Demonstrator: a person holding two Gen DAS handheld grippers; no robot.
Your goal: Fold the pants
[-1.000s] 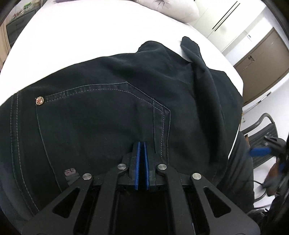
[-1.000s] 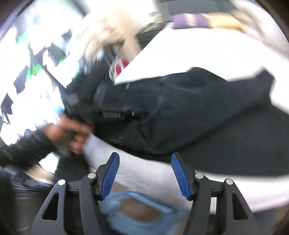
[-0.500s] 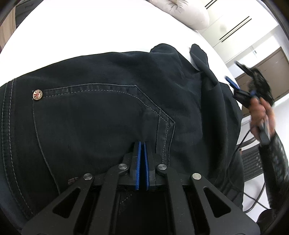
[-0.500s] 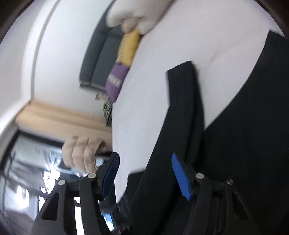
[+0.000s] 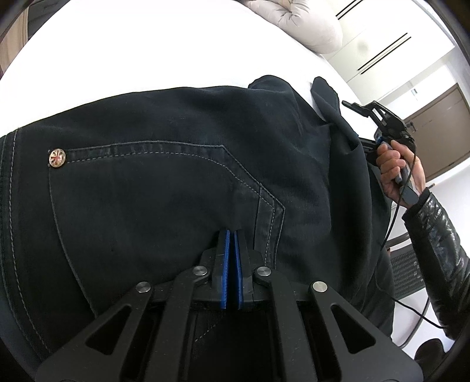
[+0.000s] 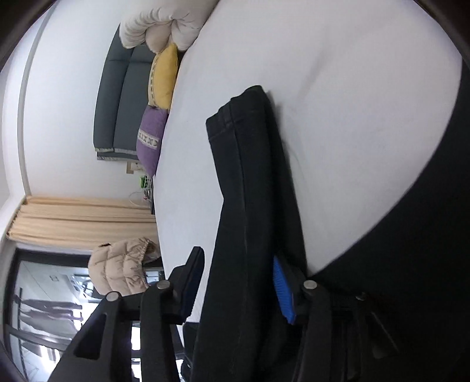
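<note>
Black jeans (image 5: 182,182) lie on a white bed (image 5: 132,50), seat side up, with a stitched back pocket and a metal rivet (image 5: 56,158). My left gripper (image 5: 231,235) is shut on the jeans fabric just below the pocket corner. In the right wrist view a pant leg (image 6: 249,191) with its hem toward the far side runs between my right gripper's (image 6: 238,274) open fingers, one blue pad (image 6: 282,289) on each side. The right gripper also shows at the right in the left wrist view (image 5: 379,117), held by a hand beside the raised leg.
A white duvet (image 5: 296,20) is bunched at the bed's far end. Yellow (image 6: 164,76) and purple (image 6: 151,135) cushions and a grey sofa (image 6: 117,97) stand beyond the bed. A beige jacket (image 6: 123,270) lies near the window. A chair (image 5: 408,270) stands at the bed's right side.
My right gripper swung up from below the bed edge and now straddles the pant leg, still open. The left gripper stays shut on the jeans; the view shifted slightly.
</note>
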